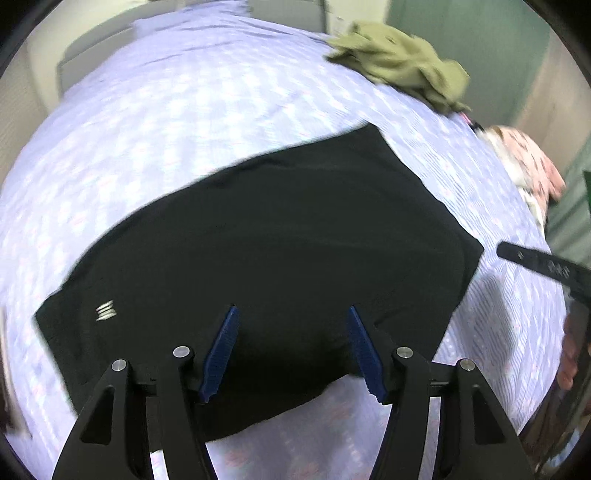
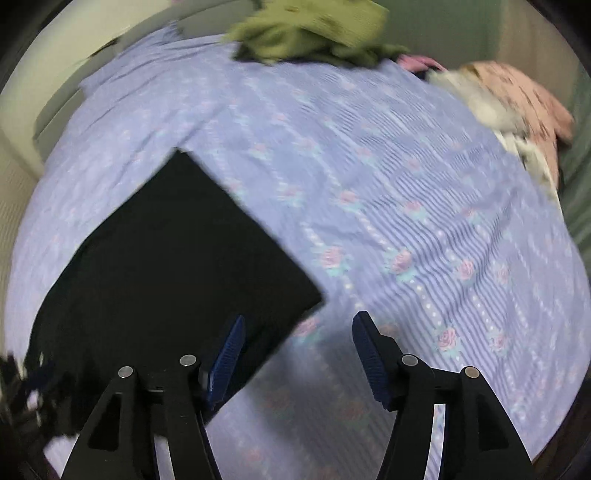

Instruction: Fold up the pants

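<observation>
The black pants [image 1: 266,240] lie flat and folded on the lilac flowered bedsheet [image 1: 166,122], with a small white logo near their left end. My left gripper [image 1: 291,314] is open and empty, hovering over the near edge of the pants. In the right wrist view the pants [image 2: 166,258] show at the left with a square corner. My right gripper [image 2: 297,321] is open and empty, above the sheet [image 2: 424,206] just right of that corner. Part of the right gripper [image 1: 543,267] shows at the right edge of the left wrist view.
An olive green garment [image 1: 402,62] is bunched at the far edge of the bed; it also shows in the right wrist view [image 2: 310,29]. A pink patterned cloth pile [image 1: 532,166] lies at the far right corner, seen too in the right wrist view [image 2: 517,99]. Walls surround the bed.
</observation>
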`<state>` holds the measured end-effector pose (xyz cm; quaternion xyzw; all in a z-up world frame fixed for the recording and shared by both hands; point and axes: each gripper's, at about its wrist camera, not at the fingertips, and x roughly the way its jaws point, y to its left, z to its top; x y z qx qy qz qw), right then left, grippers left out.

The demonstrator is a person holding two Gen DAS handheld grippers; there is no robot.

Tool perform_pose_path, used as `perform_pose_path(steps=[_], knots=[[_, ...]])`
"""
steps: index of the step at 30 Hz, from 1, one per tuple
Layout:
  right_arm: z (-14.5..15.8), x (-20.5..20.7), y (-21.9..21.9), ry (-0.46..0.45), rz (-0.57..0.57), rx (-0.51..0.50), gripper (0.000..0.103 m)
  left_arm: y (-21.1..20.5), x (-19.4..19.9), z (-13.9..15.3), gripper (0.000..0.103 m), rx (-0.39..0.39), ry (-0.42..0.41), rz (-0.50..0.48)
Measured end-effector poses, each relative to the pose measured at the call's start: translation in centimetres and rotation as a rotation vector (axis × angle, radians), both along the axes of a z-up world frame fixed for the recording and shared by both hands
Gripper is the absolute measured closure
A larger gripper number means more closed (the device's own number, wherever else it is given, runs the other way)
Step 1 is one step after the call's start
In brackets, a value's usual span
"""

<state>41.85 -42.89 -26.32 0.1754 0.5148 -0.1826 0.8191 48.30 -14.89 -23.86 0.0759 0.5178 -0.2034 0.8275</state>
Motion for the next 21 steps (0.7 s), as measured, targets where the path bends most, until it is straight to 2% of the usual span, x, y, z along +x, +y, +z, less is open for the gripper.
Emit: perform_pose_path(steps=[4,6,9,10,12,16,21], knots=[[2.2,1.3,5.9,-0.009,0.195,-0.037,0.041,5.8,-0.9,1.4,0.037,0.026,-0.044,0.097],[2.9,2.4,9.5,-0.017,0.298,-0.058,0.035,8.9,-1.3,1.4,0.036,0.045,-0.049,0.148],[3.0,3.6,14.5,-0.014,0.418,-0.068,0.035,14.1,-1.6,0.5,0.034,0.061,-0.027,0.233],[3.1,3.9,16.1,-0.014,0.451,-0.054,0.035,15.8,-1.6,0.0,0.029,0.057,-0.012,0.255],[2.5,4.8,19.8,0.000,0.516,-0.016,0.035,18.9,-1.3,-1.2,0.029,0.057,0.024,0.294],[1.2,6.3,26.0,0.034,0.616,0.013,0.035,22.7,-0.6,-3.0,0.029,-0.029,0.090,0.298],[-0.2,7.1,31.7,0.078,0.681,0.022,0.035,26.0,1.5,-4.6,0.029,-0.151,0.135,0.271]])
